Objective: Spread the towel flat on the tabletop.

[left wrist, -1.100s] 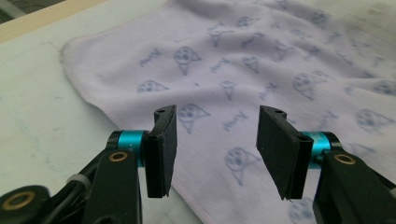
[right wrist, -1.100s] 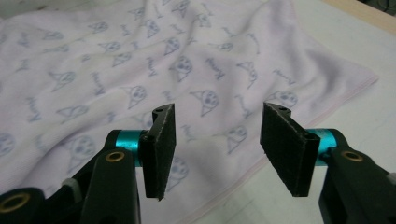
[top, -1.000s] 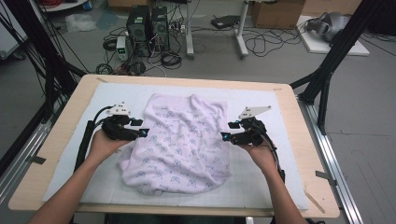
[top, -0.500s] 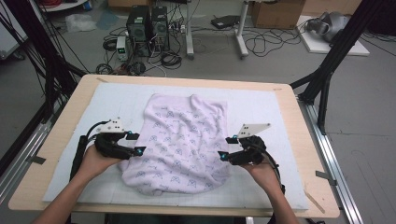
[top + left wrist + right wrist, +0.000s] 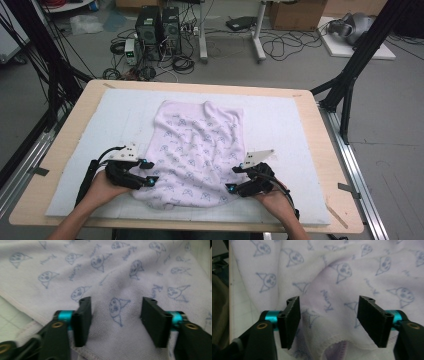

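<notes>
Between spread jaws: towel (image 5: 197,150) | left gripper (image 5: 148,171); right gripper (image 5: 236,179) | both agape

Beyond your grippers: wooden table (image 5: 65,145) w/ white mat (image 5: 280,125), grey floor (image 5: 390,125) behind. Two PC towers (image 5: 157,25) & tangled cables (image 5: 285,47) far ahead, black frame legs (image 5: 350,75) at right, cardboard box (image 5: 295,14) at back.
</notes>
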Motion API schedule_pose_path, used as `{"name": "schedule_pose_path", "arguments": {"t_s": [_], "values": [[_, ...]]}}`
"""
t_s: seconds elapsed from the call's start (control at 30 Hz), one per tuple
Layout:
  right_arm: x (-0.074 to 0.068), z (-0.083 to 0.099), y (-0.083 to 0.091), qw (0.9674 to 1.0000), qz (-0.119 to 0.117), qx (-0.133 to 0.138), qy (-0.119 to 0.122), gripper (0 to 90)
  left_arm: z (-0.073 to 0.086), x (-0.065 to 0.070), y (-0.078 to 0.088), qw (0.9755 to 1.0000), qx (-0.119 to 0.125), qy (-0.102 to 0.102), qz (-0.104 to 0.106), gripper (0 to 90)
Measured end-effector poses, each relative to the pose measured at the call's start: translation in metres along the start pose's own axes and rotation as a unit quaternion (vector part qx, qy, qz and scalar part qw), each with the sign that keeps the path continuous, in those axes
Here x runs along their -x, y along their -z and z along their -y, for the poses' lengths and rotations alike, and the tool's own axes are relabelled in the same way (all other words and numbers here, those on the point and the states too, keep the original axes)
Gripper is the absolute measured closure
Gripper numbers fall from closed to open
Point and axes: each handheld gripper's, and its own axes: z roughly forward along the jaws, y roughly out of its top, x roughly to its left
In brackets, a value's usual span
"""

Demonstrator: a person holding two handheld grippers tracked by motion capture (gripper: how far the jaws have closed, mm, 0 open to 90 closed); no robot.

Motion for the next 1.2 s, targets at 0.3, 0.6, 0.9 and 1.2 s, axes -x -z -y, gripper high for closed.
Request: {"name": "schedule_pose_path", "arguments": {"t_s": [0.3,0.6,0.9,1.2], "values": [[0.010,0.000,0.001,0.9998,-0.012,-0.015,-0.009,83.0,-0.006,-0.003,0.000,0.9997,-0.010,-0.012,-0.018,86.9],[0.043,-0.026,0.031,0.9981,0.046,0.030,-0.030,83.9,-0.041,-0.038,0.014,0.9948,0.041,0.040,-0.084,87.0],[0.100,-0.045,0.009,0.9940,0.076,0.022,-0.075,83.7,-0.050,-0.094,-0.023,0.9847,0.027,0.104,-0.137,86.9],[0.121,-0.031,-0.015,0.9904,0.081,0.007,-0.112,71.0,-0.043,-0.104,-0.025,0.9835,0.025,0.124,-0.130,66.8]]}}
